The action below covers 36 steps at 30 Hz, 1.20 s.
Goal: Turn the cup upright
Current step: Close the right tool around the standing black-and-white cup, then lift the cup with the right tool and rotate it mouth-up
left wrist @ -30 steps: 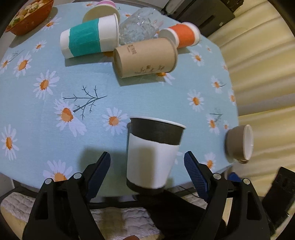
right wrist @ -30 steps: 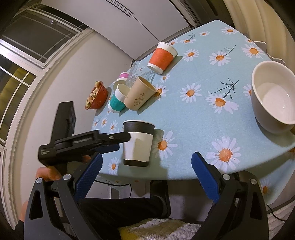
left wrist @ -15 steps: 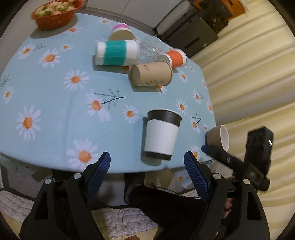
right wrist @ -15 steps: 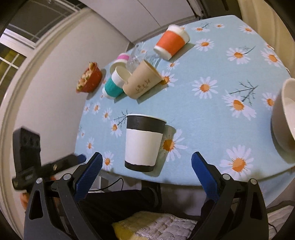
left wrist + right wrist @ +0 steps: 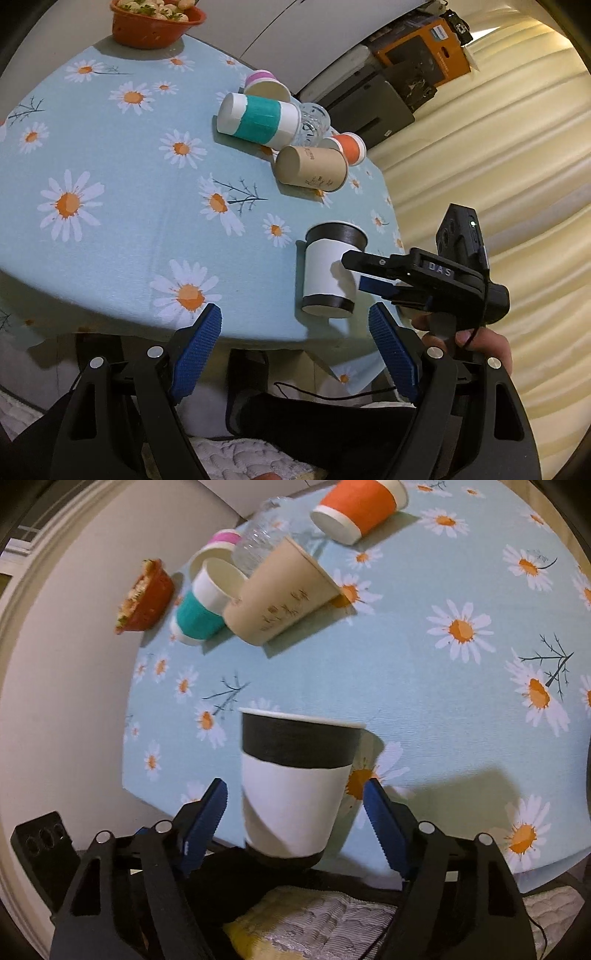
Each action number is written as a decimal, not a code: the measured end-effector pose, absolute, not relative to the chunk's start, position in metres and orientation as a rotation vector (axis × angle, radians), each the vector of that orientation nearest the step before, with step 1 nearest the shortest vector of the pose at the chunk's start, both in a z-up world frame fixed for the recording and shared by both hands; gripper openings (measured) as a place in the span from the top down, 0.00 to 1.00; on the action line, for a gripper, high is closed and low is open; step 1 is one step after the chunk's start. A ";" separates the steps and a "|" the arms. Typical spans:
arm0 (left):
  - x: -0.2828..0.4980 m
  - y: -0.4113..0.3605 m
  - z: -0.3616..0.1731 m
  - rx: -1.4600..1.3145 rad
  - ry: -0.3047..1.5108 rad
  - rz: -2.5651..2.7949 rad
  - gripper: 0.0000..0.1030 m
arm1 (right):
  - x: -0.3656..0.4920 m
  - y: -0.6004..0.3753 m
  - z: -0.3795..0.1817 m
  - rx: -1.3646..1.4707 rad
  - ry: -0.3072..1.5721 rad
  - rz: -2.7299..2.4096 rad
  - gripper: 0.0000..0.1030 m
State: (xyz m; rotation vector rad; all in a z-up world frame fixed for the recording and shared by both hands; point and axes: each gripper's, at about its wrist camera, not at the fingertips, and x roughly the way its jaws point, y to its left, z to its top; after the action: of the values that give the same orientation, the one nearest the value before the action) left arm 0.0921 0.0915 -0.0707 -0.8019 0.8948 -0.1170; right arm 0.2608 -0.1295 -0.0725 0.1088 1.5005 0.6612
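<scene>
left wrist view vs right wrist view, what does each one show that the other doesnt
Only the left wrist view shows the right tongs from outside, reaching in at the black and white cup, plus the hand holding them, the curtain and the boxes.

Only the right wrist view shows the cup between those tongs' open pads, and the teal cup's open mouth.

Both show the upright black and white cup, the tan cup, orange cup, food bowl and daisy tablecloth.

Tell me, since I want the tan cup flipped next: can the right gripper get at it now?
Probably yes, with a detour: the right gripper is open, but the black-and-white cup stands between its fingers, directly before the tan cup.
</scene>
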 end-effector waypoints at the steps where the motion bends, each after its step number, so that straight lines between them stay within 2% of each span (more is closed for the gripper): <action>1: 0.092 0.091 -0.071 -0.796 0.894 -0.120 0.22 | 0.262 -0.129 -0.074 0.106 1.502 0.653 0.29; 7: 0.088 0.095 -0.072 -0.772 0.881 -0.130 0.22 | 0.266 -0.124 -0.082 0.115 1.515 0.638 0.37; 17: 0.082 0.108 -0.086 -0.787 0.893 -0.133 0.22 | 0.262 -0.118 -0.071 0.099 1.465 0.628 0.38; 26: 0.078 0.119 -0.077 -0.773 0.835 -0.100 0.22 | 0.227 -0.114 -0.031 0.020 1.230 0.674 0.38; 36: 0.075 0.127 -0.074 -0.801 0.797 -0.111 0.22 | 0.174 -0.121 -0.007 -0.008 0.809 0.643 0.38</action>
State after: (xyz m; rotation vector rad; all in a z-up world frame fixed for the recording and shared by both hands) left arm 0.0752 0.1273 -0.0745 -0.8008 0.7969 -0.1107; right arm 0.1736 -0.1207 -0.0067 -0.0084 0.8086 0.6433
